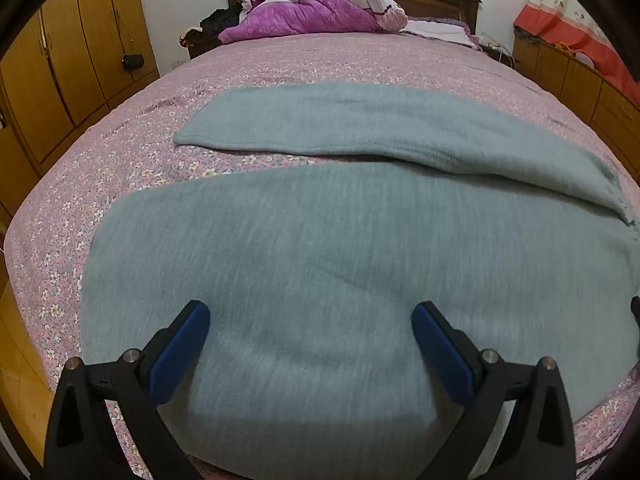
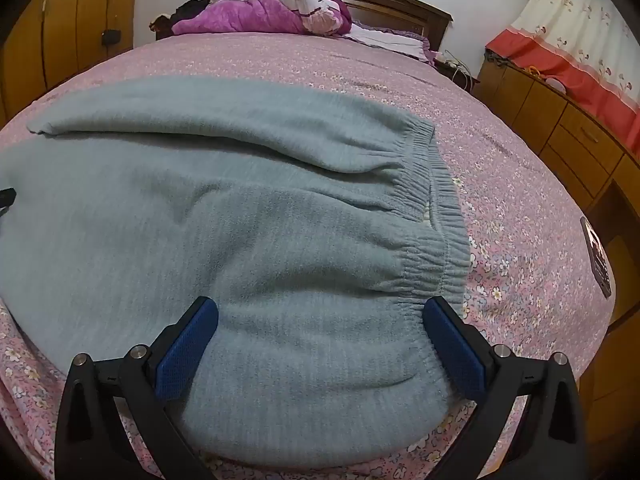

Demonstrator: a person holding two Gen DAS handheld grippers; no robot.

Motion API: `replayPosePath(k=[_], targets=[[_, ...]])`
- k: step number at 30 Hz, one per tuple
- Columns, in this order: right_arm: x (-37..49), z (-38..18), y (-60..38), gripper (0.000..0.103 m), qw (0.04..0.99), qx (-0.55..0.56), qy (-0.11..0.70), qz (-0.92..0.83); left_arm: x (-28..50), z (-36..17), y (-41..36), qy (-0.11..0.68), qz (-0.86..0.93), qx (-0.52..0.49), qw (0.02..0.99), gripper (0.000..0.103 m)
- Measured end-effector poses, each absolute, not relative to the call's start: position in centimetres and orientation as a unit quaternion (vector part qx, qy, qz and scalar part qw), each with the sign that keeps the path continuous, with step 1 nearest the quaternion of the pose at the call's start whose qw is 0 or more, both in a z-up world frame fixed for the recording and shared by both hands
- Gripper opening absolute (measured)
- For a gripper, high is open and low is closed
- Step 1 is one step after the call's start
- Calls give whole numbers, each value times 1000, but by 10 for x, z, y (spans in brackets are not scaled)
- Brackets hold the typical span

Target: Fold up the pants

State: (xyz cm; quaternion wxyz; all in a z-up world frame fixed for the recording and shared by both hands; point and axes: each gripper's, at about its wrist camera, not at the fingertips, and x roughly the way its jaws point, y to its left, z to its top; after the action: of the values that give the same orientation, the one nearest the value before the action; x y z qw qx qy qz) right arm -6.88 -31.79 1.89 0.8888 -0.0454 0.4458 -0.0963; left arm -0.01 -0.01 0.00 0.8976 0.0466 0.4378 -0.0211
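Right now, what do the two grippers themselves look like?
The left gripper and right gripper look alike: black angular plastic arms, round silver pivot bolts, flat blue textured pads on each finger. No cables, markings, hands or sleeves are visible.

Black angular frames on both the left gripper [image 1: 311, 312] and right gripper [image 2: 321, 309], blue textured pads [image 2: 187, 350] lining the jaws, round silver screws [image 1: 130, 355] at the pivots.

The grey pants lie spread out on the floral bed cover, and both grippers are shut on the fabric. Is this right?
Not quite. The grey pants do lie spread out on the floral bed cover, but both wrist views show the left gripper and the right gripper open above the fabric, gripping nothing.
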Motion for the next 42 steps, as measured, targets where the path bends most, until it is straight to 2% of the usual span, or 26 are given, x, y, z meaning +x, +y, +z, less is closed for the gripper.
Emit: replayPosePath(k=[42], targets=[[-68, 17, -318, 100, 888, -52, 446, -98, 0, 0, 0, 439, -21, 46, 897, 103]])
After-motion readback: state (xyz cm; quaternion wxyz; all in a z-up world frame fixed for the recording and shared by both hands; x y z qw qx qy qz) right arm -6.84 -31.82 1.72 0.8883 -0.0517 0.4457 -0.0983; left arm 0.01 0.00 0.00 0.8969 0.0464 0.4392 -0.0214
